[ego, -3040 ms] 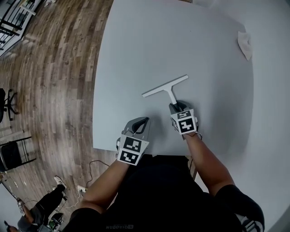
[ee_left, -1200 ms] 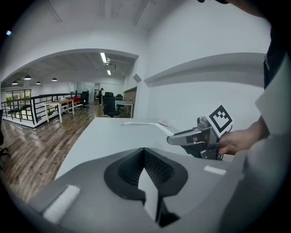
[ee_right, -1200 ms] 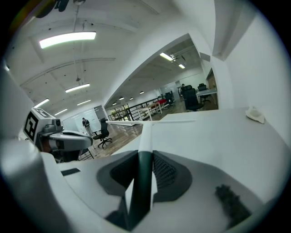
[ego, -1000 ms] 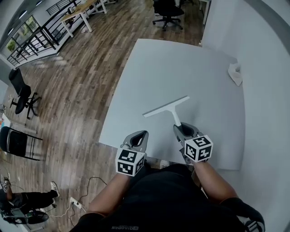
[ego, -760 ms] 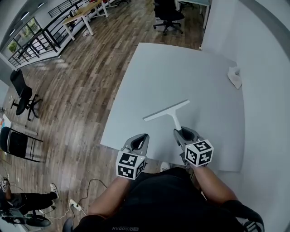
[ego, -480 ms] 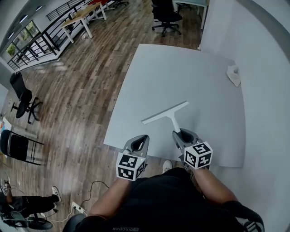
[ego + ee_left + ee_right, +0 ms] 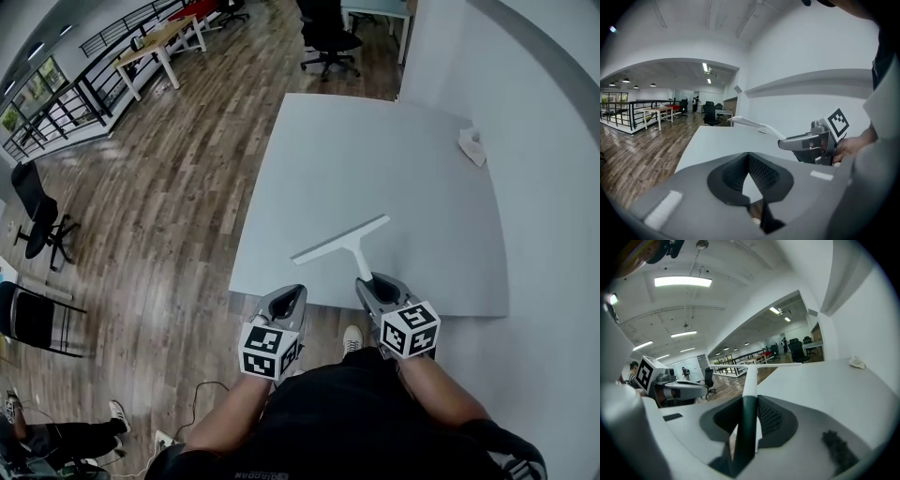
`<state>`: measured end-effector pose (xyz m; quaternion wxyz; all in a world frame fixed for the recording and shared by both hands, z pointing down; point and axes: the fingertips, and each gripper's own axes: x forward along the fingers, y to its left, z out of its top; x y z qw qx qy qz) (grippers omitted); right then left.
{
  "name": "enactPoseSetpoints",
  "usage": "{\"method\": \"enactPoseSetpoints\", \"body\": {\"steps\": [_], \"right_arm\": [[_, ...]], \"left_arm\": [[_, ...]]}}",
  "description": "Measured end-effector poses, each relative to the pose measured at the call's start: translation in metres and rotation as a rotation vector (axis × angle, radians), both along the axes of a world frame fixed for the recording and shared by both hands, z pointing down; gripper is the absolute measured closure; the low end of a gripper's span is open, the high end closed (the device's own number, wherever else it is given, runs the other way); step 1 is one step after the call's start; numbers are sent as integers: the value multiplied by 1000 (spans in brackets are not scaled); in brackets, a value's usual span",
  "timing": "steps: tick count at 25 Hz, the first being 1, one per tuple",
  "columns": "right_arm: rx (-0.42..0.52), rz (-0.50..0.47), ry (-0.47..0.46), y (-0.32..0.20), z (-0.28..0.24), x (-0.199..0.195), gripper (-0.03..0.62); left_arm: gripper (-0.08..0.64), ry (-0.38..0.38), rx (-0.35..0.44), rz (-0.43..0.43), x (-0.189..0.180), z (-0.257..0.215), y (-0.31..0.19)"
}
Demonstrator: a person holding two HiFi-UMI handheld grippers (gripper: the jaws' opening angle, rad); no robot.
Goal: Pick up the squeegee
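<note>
The white squeegee (image 7: 339,240) hangs in the air over the near edge of the grey table (image 7: 375,159). Its dark handle (image 7: 748,408) sits between the pads of my right gripper (image 7: 376,287), which is shut on it; the blade (image 7: 751,367) runs crosswise ahead of the jaws. My left gripper (image 7: 286,301) is beside it to the left, past the table's near edge and over the floor. Its jaws meet at the tips with nothing in them (image 7: 749,161). In the left gripper view the right gripper (image 7: 806,140) and the squeegee (image 7: 750,123) show to the right.
A crumpled white cloth (image 7: 472,145) lies at the table's far right corner, by the white wall. Wooden floor spreads to the left, with black office chairs (image 7: 323,33), a desk (image 7: 155,42) and a railing beyond. A shoe (image 7: 352,337) shows below the grippers.
Three seconds ago the squeegee lay on the table with the right gripper at its handle. Since then both grippers have drawn back toward the near edge and risen, the squeegee coming with the right one.
</note>
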<state>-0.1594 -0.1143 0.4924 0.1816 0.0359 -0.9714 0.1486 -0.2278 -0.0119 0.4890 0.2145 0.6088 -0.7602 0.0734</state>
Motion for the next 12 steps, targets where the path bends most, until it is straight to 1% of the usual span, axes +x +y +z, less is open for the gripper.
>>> {"method": "enactPoseSetpoints", "body": {"steps": [3,7,12], "right_arm": [[12,36,-13,23,-10,14,492],[24,86,-7,50,-15,40,494],[24,171,0,74,-21,77,492]], "left_arm": [[552,1,18,30,7,1,20],[552,7,58,62,21,-5,39],[552,23,60,138,45,-4,50]]}}
